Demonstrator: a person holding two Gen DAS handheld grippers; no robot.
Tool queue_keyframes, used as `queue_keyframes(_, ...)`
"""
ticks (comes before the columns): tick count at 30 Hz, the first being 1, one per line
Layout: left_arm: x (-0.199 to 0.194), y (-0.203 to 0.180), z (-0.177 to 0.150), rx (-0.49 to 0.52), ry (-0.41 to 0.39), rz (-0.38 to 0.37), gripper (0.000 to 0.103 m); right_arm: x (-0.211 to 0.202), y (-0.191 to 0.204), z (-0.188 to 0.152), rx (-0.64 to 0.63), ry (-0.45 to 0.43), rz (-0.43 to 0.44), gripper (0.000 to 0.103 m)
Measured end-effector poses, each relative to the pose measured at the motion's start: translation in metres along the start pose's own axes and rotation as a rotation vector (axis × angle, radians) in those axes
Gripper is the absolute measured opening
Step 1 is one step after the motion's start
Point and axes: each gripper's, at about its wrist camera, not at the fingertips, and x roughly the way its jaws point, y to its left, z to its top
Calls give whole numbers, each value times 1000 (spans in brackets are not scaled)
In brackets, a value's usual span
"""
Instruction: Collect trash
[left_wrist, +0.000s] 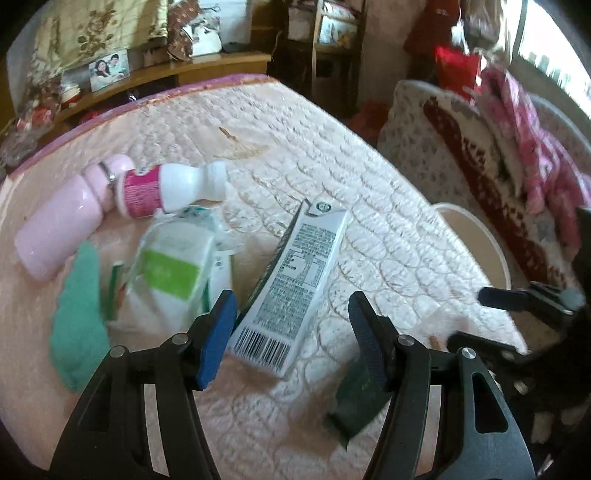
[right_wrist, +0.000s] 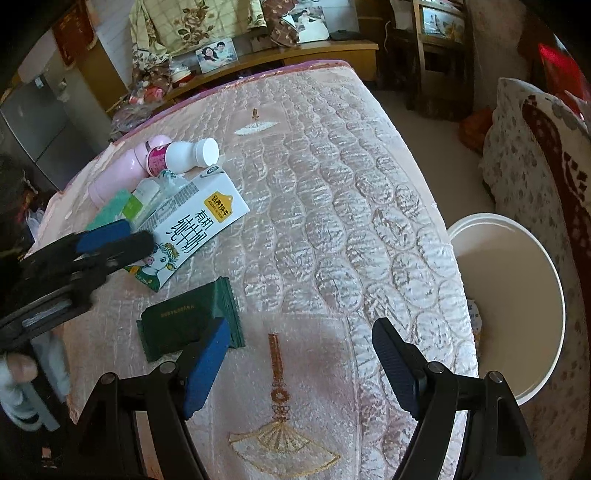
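A white milk carton (left_wrist: 295, 280) (right_wrist: 192, 229) lies flat on the pink quilted bed (left_wrist: 303, 147). My left gripper (left_wrist: 291, 325) (right_wrist: 122, 236) hovers open over its near end, and neither pad presses on it. A dark green wrapper (right_wrist: 184, 325) (left_wrist: 354, 398) lies just beyond the blue pad of my right gripper (right_wrist: 301, 365) (left_wrist: 476, 317), which is open and holds nothing. Further back lie a white bottle with a pink label (left_wrist: 170, 188) (right_wrist: 184, 153) and a tissue pack (left_wrist: 170, 273).
A white bucket (right_wrist: 509, 314) (left_wrist: 476, 251) stands on the floor at the bed's right edge. A pink flask (left_wrist: 59, 229) (right_wrist: 122, 173) and a green cloth (left_wrist: 77, 321) lie at the left. A patterned chair (right_wrist: 535, 166) stands behind the bucket.
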Motion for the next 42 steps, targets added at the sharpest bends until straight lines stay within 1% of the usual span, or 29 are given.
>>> queue_keyframes(2,8,-5,3,10,23,10,61,0,-1,-2,2,4,4,77)
queue_keyframes(3,13,-7,3,7,45,9,57,1,0,-3,2,6,5,77)
queue_keyframes(4,16,-6,3,-5,60,7,50,2,0,-4,1,11,7,77)
queue_keyframes(5,17,-6,1,-16,73,-1,38,3,0,-5,0,15,8,77)
queue_keyframes(10,1,2,-15,-35,72,1,38,6,5,-7,-14,24,22,77)
queue_keyframes(13,-18,13,-32,-45,70,13,38,9,10,-8,-21,33,35,77)
queue_keyframes(15,-34,25,-48,-57,63,9,38,13,18,-9,-51,47,40,77)
queue_keyframes(16,-40,30,-56,-63,65,11,38,16,23,-10,-77,57,27,77)
queue_keyframes(19,-56,44,-82,-86,78,4,38,29,34,-12,-145,97,-48,77)
queue_keyframes(21,-64,50,-95,-100,79,4,38,33,40,-8,-182,93,-84,77)
queue_keyframes(26,-78,57,-115,-135,61,7,38,50,45,25,-183,22,-179,77)
queue_keyframes(28,-83,60,-122,-155,57,2,38,54,47,36,-159,15,-148,77)
queue_keyframes(30,-86,61,-128,-161,58,-4,38,51,51,39,-133,9,-107,77)
queue_keyframes(31,-88,62,-131,-164,57,-3,38,45,53,37,-129,-5,-95,77)
queue_keyframes(34,-88,64,-132,-180,52,-6,38,33,61,29,-142,-15,-97,77)
queue_keyframes(37,-86,65,-131,-183,47,-6,39,25,69,20,-173,-14,-35,77)
queue_keyframes(38,-85,65,-130,-182,50,-7,42,23,73,17,-196,-7,-9,77)
queue_keyframes(39,-84,65,-129,-180,55,-4,49,24,77,15,-224,5,12,77)
queue_keyframes(40,-82,65,-127,-176,55,0,51,25,81,13,-248,15,26,77)
queue_keyframes(42,-80,65,-122,-173,46,6,53,29,85,9,-283,24,41,77)
